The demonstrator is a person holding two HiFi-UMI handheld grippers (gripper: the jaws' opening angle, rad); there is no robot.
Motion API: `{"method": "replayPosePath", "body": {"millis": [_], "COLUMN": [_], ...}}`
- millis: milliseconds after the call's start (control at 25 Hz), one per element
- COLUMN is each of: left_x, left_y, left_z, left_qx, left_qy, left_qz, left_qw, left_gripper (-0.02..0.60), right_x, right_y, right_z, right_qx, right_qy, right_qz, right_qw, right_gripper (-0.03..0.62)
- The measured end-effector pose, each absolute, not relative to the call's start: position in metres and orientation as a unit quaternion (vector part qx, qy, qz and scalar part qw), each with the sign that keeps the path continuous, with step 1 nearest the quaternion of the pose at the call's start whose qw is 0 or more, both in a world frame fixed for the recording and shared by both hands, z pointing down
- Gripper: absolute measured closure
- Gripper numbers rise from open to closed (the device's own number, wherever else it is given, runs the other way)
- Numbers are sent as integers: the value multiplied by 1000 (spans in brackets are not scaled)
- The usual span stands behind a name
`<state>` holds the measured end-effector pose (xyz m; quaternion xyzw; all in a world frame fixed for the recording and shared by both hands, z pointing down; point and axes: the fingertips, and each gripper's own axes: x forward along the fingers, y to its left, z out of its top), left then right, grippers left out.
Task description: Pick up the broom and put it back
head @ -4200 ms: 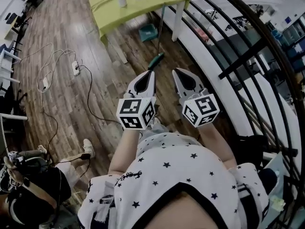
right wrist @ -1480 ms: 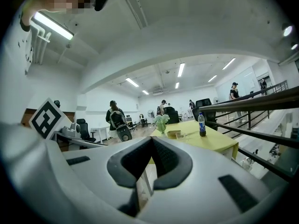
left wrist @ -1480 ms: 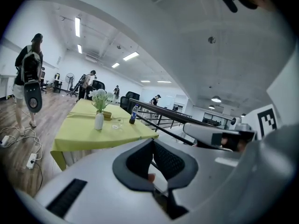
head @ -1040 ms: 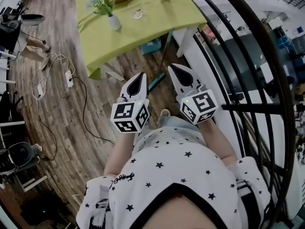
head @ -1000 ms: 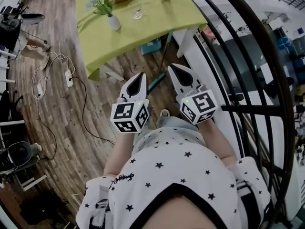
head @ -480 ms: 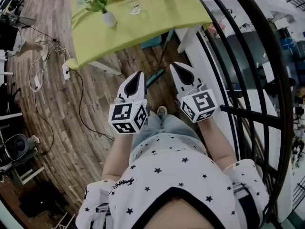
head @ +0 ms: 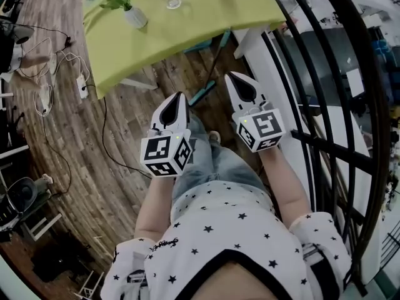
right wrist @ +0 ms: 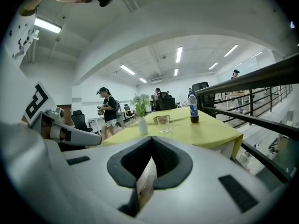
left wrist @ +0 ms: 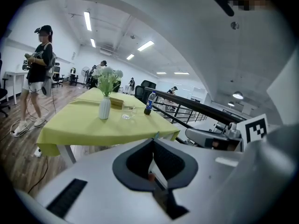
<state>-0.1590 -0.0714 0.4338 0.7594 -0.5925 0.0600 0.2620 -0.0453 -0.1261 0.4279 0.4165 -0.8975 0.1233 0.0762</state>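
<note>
Although the broom (head: 203, 95) was the thing to be fetched, neither of my grippers touched it. Its teal part sat on the wooden floor (head: 125, 167) by the near edge of the table (head: 187, 27), and a thin dark handle ran from it towards the table's edge. I could not tell whether the handle leaned on the table. In the head view the broom showed between the tips of my two grippers, beyond them and apart from both.

My left gripper (head: 182, 96) was clenched, its two jaws pressed together with nothing between them; its own view showed the dark pads meeting in one seam. My right gripper (head: 230, 76) was clenched likewise and empty. The two were held side by side above my knees, both pointing towards the table, each with its marker cube nearest my body.

A yellow-green cloth covered the table. On it stood a white vase (head: 134, 17) of flowers, a glass (head: 174, 3) and a dark bottle (left wrist: 148, 103). A black railing (head: 325, 74) ran along my right. Cables and a power strip (head: 81, 86) lay on the floor to my left. A person (left wrist: 39, 73) stood beyond the table.
</note>
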Motion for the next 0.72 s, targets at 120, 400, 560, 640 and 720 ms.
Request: {"method": "replayPosePath", "body": {"millis": [120, 400, 560, 640, 720], "left_x": [-161, -164, -166, -167, -168], "left_y": [-79, -99, -109, -114, -119], "left_z": [450, 483, 495, 500, 505], "left_qx": [760, 766, 769, 770, 772], "left_qy": [-586, -569, -563, -559, -555], "left_qz": [72, 91, 98, 100, 104], "left_qw": [272, 284, 288, 291, 293], "left_gripper": [569, 569, 569, 569, 569], "right_x": [-46, -44, -44, -45, -45], "right_y": [-141, -178, -198, -206, -217], "right_z": [443, 485, 509, 520, 532], "right_qx": [425, 446, 453, 455, 459], "right_qy": [-892, -879, -873, -871, -868], "right_qz": [129, 142, 145, 147, 150], "right_qw": [82, 93, 107, 111, 114], "right_gripper": [600, 600, 600, 600, 600]}}
